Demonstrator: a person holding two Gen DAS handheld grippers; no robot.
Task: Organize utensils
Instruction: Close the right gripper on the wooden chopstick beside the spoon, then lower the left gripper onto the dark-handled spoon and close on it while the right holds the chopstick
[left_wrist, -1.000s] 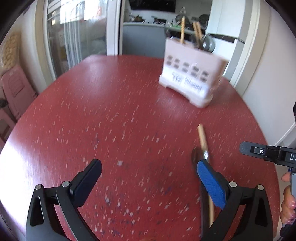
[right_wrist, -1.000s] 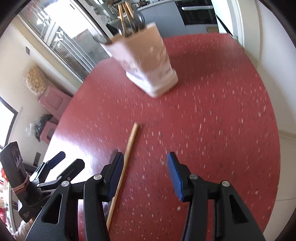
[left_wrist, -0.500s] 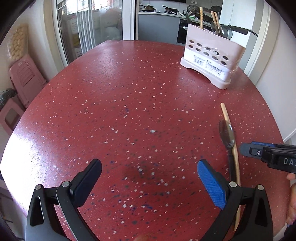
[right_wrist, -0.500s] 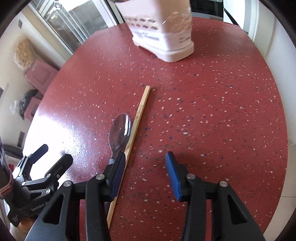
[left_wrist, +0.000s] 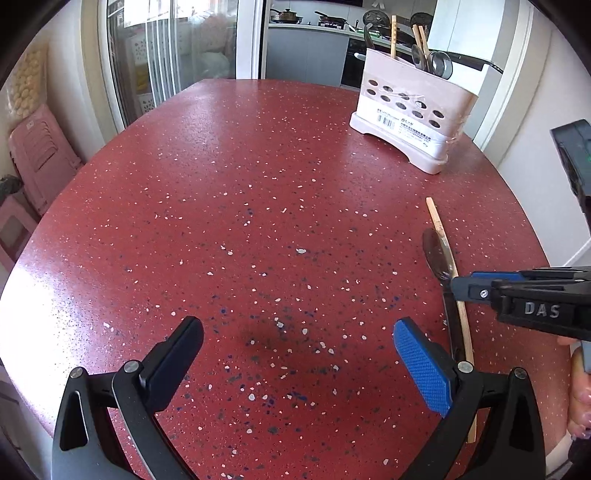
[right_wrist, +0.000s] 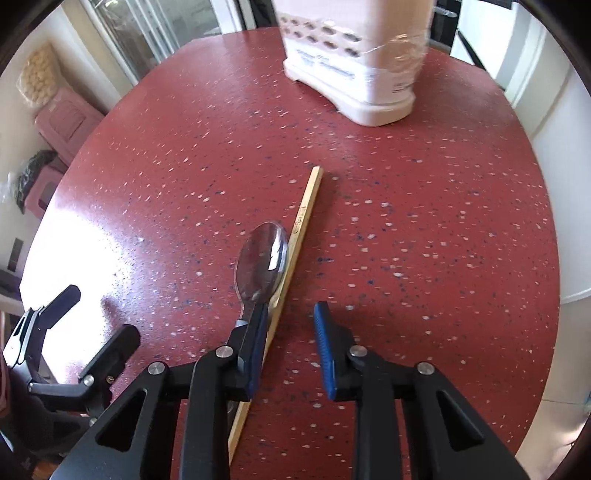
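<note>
The right gripper has come down closer to the spoon and stick, its fingers apart, holding nothing. The two lie side by side on the red table, touching. The left gripper is spread wide. The holder stands far off.

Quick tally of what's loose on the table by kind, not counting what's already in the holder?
Spoon: 1
Chopstick: 1
Total: 2, lying side by side in front of the right gripper. The holder stands further back.
</note>
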